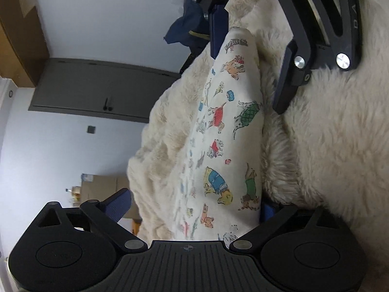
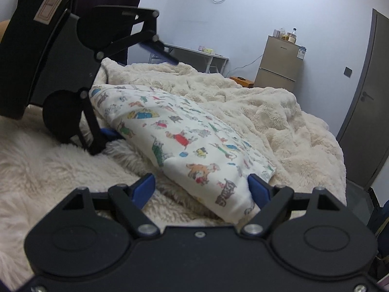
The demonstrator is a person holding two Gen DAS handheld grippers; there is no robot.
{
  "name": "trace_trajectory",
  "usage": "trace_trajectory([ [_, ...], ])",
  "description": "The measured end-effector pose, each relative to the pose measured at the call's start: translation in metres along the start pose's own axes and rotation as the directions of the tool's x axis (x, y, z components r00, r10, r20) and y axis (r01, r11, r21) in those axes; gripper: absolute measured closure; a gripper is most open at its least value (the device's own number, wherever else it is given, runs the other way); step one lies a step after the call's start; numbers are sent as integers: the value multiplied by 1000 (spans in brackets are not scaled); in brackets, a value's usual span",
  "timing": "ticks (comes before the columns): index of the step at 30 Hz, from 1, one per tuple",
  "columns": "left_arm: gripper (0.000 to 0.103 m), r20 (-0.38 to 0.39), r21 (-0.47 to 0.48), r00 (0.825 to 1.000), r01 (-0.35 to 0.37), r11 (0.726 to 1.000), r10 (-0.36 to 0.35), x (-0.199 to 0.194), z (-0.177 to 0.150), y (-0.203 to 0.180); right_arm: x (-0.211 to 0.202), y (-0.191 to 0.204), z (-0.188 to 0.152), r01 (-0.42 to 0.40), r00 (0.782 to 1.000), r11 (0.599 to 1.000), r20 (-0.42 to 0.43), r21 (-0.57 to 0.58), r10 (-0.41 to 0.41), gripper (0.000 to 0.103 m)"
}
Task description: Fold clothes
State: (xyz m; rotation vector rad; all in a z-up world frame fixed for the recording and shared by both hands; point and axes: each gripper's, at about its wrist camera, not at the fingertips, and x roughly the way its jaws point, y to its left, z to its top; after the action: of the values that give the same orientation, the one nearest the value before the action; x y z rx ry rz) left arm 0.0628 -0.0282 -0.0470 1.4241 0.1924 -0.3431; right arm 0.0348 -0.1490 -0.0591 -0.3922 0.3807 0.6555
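While the folded dog-print garment (image 2: 184,143) lies on the fleece blanket (image 2: 279,121), each gripper (image 1: 192,204) (image 2: 201,187) straddles an end, jaws wide.

1. The left matte-black plastic two-finger gripper (image 1: 192,209) has a ribbed base plate with a small crosshair mark; round domed covers sit at both sides; silver rivets pin its link arms.
2. The right matte-black plastic two-finger gripper (image 2: 201,185) has a smooth base plate; silver screws fasten it; its blue finger pads (image 2: 143,187) are ridged.
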Motion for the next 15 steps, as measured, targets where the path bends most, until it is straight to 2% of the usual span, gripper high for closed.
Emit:
trace_trajectory([
  [3, 25, 29, -182, 998, 57, 982, -52, -3, -13, 19, -2, -1, 5, -1, 1000, 1000, 19, -24, 1, 22],
  [7, 27, 73, -325, 993, 109, 939, -90, -3, -32, 44, -8, -3, 19, -3, 997, 997, 71, -79, 9, 22],
  [11, 28, 87, -363, 991, 124, 923, -99, -6, -34, 52, -8, 1, 33, 6, 996, 987, 87, -158, 7, 22],
  [13, 28, 91, -367, 991, 128, 921, -102, -6, -32, 53, -2, 8, 40, 28, 997, 973, 76, -230, -11, 23],
  [15, 28, 94, -375, 990, 133, 918, -105, -10, -32, 52, 10, 14, 43, 27, 999, 956, 31, -292, -18, 25],
])
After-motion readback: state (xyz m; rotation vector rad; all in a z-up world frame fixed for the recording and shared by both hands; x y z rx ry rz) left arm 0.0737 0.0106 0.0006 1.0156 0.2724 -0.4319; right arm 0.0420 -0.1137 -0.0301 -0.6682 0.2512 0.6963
